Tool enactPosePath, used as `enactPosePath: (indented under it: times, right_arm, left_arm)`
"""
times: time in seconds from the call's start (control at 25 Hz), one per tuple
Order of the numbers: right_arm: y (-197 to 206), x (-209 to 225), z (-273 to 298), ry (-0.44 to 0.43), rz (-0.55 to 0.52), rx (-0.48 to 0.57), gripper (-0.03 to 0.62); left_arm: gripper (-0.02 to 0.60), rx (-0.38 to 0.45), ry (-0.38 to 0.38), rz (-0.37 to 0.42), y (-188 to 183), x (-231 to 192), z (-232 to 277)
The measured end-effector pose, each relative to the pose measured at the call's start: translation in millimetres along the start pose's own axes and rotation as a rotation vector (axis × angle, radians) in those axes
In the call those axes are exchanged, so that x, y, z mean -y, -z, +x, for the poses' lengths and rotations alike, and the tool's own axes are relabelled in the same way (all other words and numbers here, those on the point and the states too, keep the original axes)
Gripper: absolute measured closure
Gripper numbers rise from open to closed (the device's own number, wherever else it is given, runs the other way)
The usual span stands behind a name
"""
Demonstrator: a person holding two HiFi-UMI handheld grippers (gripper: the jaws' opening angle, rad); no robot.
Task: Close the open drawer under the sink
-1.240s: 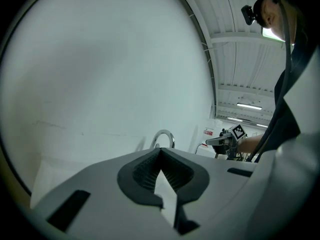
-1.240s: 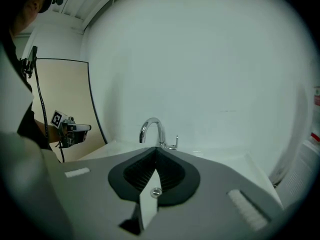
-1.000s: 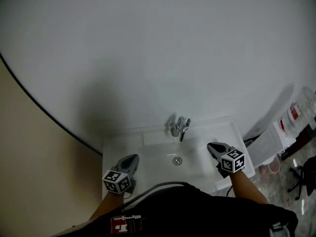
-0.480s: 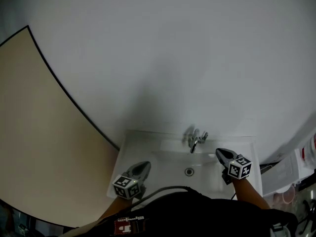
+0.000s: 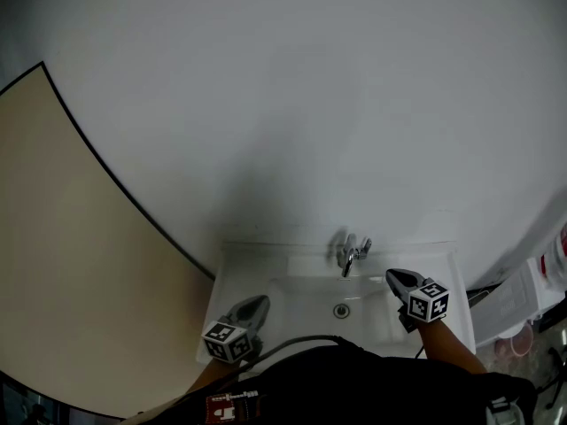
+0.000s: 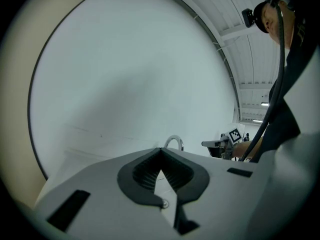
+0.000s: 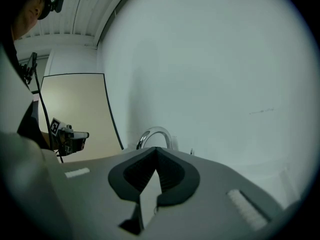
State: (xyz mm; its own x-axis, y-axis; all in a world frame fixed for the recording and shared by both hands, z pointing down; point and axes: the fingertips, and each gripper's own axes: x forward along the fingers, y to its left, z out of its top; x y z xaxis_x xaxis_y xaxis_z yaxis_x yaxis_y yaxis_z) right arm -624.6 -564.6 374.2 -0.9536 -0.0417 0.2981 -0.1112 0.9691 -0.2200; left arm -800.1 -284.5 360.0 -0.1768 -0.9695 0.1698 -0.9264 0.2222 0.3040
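The left gripper and right gripper stay squeezed shut, empty, over the white sink; drawer hidden below

what i see of the rig: grey shells, marker cubes, black clothing

the left gripper and right gripper have grey shells, dark ribbed pads and a black-and-white marker cube each; a small screw sits below the left pads; a black cable crosses the black top, which bears a red-and-white patch.
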Motion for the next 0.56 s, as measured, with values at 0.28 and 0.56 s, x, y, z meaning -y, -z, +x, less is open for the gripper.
enactPosePath:
  times: [0.28, 0.56]
  right_arm:
    - [4, 3, -10, 0.024, 0.0, -0.005, 0.595]
    - [7, 0, -10, 0.014, 0.004, -0.011, 0.595]
  left_arm:
    - [0.584, -0.006, 0.021, -0.013, 2, 3, 2]
    - [0.584, -0.015, 0.016, -0.031, 6, 2, 2]
